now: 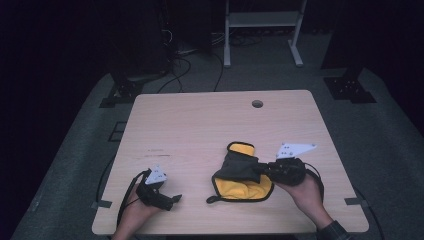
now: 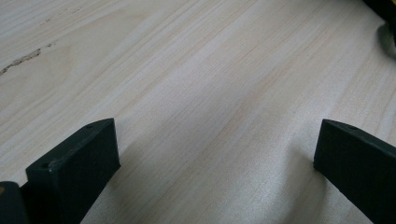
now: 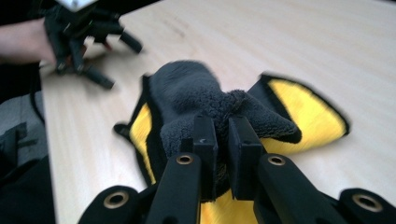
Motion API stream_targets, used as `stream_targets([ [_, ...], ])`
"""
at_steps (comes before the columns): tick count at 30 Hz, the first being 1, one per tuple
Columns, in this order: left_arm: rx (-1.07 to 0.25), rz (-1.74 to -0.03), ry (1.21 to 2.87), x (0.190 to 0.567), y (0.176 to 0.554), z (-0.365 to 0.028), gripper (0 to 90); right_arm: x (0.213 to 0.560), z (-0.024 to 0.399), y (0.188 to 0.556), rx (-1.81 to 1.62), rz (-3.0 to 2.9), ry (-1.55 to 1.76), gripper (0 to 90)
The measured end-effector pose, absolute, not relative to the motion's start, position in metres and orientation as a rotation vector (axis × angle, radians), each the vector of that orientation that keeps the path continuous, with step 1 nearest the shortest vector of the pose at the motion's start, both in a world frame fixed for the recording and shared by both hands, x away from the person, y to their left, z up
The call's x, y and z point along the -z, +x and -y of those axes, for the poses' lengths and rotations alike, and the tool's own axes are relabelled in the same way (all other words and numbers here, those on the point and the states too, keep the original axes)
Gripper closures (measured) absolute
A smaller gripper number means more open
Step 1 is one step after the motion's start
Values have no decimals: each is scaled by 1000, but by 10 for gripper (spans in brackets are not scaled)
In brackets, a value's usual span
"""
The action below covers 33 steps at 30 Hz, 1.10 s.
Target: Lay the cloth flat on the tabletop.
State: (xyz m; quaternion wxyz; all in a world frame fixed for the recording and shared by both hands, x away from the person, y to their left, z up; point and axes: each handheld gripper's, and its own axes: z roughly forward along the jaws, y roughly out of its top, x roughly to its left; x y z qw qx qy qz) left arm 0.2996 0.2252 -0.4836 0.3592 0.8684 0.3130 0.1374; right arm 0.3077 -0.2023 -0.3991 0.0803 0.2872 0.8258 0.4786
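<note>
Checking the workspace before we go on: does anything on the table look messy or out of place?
Only the cloth: it lies crumpled, grey side bunched over its yellow side, one fold pinched in the right gripper. The left gripper is open over bare table. Nothing is spilled or broken.

Left gripper (image 2: 215, 154) low over bare wood, jaws wide apart

The two black jaws rise from the bottom corners, one at the left and one at the right, with nothing between them but the pale wooden table (image 2: 196, 74), its grain running diagonally toward the far right. A thin dark scuff mark (image 2: 19, 61) lies on the wood at the far left, and a blurred dark object (image 2: 386, 35) sits at the far right edge, too cut off to identify.
</note>
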Motion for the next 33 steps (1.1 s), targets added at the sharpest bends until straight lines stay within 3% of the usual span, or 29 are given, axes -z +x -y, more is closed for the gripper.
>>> stream_targets([
  [6,-352,-809,2236,484,300,-225,0,397,197,342,-1427,-2428,900,825],
  [15,-354,-807,2236,484,300,-225,0,422,186,394,-1359,-2424,1030,819],
  [19,-354,-807,2236,484,300,-225,0,435,185,409,-1327,-2427,1079,755],
  [22,-355,-807,2236,484,300,-225,0,434,191,412,-1350,-2396,1104,625],
  [33,-353,-806,2239,484,300,-225,0,418,223,371,-1340,-2383,988,525],
])
